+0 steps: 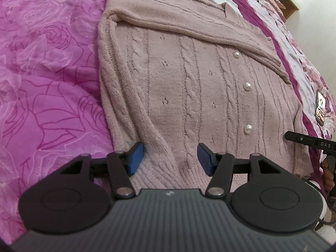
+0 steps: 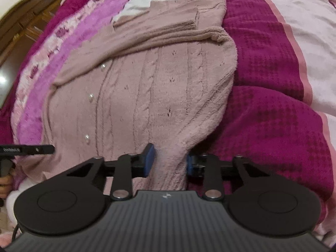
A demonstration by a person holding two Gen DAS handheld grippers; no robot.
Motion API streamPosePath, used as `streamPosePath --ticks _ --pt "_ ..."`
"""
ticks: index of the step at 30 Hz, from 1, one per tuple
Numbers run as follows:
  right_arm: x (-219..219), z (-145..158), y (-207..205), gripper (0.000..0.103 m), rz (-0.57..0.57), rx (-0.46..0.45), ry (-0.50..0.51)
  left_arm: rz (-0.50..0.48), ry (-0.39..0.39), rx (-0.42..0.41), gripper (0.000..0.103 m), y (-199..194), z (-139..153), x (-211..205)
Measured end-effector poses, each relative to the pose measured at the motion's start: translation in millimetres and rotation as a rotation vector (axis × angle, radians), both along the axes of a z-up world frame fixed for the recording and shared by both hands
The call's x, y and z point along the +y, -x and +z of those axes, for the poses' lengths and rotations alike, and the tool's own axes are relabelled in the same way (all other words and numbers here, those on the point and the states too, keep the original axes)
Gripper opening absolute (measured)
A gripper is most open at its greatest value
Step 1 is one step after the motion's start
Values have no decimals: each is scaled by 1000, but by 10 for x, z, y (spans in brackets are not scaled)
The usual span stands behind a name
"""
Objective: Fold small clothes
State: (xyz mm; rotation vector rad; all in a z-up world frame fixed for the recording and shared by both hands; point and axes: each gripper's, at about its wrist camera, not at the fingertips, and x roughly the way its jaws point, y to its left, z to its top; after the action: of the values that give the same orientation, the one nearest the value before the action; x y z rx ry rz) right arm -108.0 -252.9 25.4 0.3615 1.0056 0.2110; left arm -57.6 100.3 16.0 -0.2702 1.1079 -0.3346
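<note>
While the pink cable-knit cardigan [image 1: 189,79] lies flat on the bed, over a magenta rose-print bedspread [image 1: 46,79], both sleeves are folded across its chest: one sleeve [image 1: 189,27] runs diagonally over the upper front in the left wrist view, w/ its cuff end past the top pearl button [image 1: 237,54]. Two more pearl buttons sit in a line below that one, toward the hem. Left tongs [image 1: 170,159] are spread wide, blue pads apart, at the ribbed hem of the cardigan near its left edge, gripping nothing. Right tongs [image 2: 169,161] are at the hem's opposite corner, pads either side of a raised bunch of the ribbed knit; jaws partly closed, the right-side pad half hidden by the fabric, so can't tell if they actually pinch it. A dark waffle-textured blanket [image 2: 273,67] lies just beside the cardigan's right edge. A phone [image 1: 320,107] w/ lit screen rests on the bed beyond the cardigan's button side.
</note>
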Motion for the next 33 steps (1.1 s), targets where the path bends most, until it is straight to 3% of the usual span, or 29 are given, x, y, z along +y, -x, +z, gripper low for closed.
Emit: streamPosePath --ticks 1,5,7,11,19,25,27,29,31,33 --pt "-31 -1 10 28 -8 -6 -20 6 12 -10 55 8 10 15" --pt "-184 21 49 19 -41 -51 -143 51 105 -28 21 17 39 146" --pt "-242 33 59 18 -55 -73 -192 78 173 -29 12 -5 49 225" --pt "-350 57 44 17 -80 -120 -295 111 260 -61 10 -53 144 294" --pt "-396 198 -24 16 -82 -263 -389 114 329 -212 10 -58 552 316" --pt "-373 206 -117 16 -73 -275 -405 122 170 -178 10 -75 629 338" --pt "-378 197 -106 16 -73 -284 -422 115 92 -163 13 -43 623 305" --pt "-389 189 -98 16 -80 -293 -437 108 34 -115 40 -30 566 281" --pt "-394 195 -71 16 -86 -301 -444 97 8 -75 58 -19 503 285" --pt "-405 196 -57 16 -90 -313 -455 80 -20 -23 63 -24 430 261"
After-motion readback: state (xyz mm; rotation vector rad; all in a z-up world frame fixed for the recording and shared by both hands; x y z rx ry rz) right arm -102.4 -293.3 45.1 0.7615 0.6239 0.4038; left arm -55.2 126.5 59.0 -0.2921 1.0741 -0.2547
